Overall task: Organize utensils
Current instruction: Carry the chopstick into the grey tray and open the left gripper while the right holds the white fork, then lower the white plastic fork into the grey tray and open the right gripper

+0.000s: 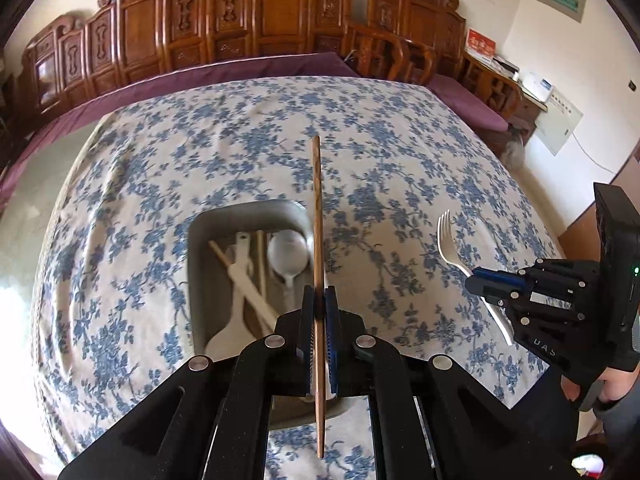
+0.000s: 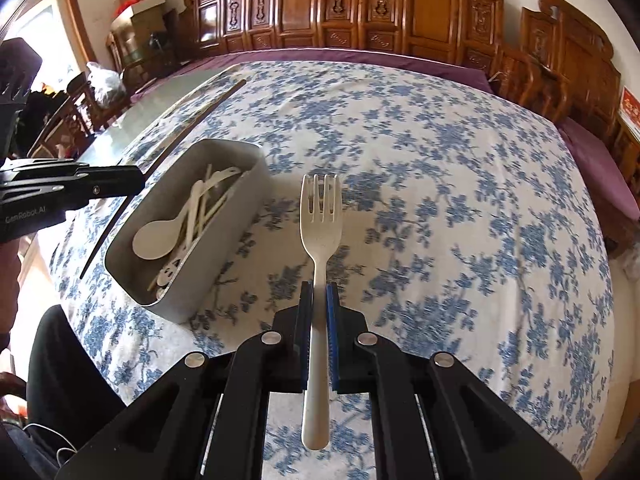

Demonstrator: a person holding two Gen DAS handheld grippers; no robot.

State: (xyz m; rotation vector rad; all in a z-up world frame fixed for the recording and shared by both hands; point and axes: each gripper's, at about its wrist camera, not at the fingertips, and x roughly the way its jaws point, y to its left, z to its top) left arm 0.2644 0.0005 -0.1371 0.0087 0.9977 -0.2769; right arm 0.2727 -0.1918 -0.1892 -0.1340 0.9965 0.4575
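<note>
Spoons and sticks overlap in the grey tray (image 1: 200, 280), so their lower ends are hard to separate. Left gripper (image 1: 319, 300) is clenched on a brown chopstick (image 1: 317, 216) above the tray's right edge. Right gripper (image 2: 319, 296) pinches a white fork (image 2: 321, 216) over the floral tablecloth (image 2: 440, 200), beside the tray.

The left gripper (image 2: 138, 180) is cut off by the right wrist view's left edge. Utensils in the gray bin (image 1: 200, 240) overlap, their lower parts hidden. The tablecloth (image 1: 160, 168) pattern is blurred.
</note>
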